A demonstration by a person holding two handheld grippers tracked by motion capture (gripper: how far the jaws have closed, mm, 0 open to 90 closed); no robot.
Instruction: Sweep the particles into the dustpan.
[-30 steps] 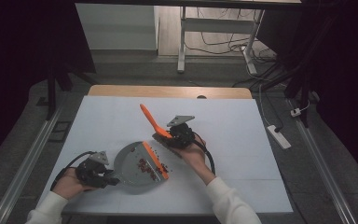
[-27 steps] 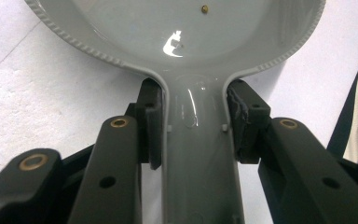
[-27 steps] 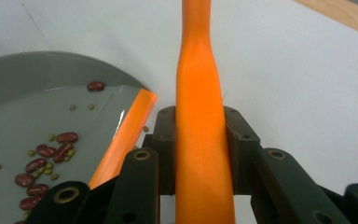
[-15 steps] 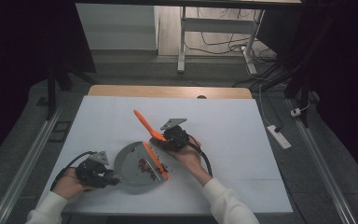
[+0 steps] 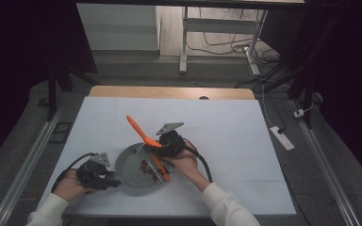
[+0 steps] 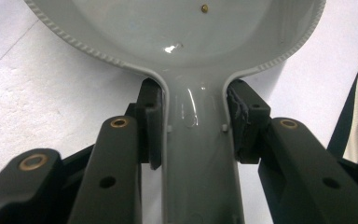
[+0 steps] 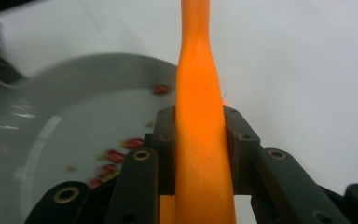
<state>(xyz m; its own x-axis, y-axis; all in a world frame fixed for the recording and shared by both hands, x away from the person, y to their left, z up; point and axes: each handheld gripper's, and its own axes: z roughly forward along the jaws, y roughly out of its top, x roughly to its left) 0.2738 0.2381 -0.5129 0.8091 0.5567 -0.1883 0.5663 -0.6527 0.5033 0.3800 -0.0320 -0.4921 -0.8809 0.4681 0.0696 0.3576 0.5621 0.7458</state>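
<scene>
A grey pan sits on the white table at the near left, with several small red bits inside. My left gripper is shut on the pan's handle, one pad on each side. My right gripper is shut on an orange spatula, whose long end rises up and to the left over the pan's far rim. In the right gripper view the spatula runs straight out between the pads, with the pan and red bits at the left. An orange strip lies across the pan's right side, below that gripper.
The white table top stretches wide to the right and far side. A wooden edge borders its back. A power strip and cables lie on the floor to the right, and metal rails run along both sides.
My right gripper has shifted left and toward the pan with the orange spatula, whose raised end has dropped a little. The left gripper and pan have kept still.
</scene>
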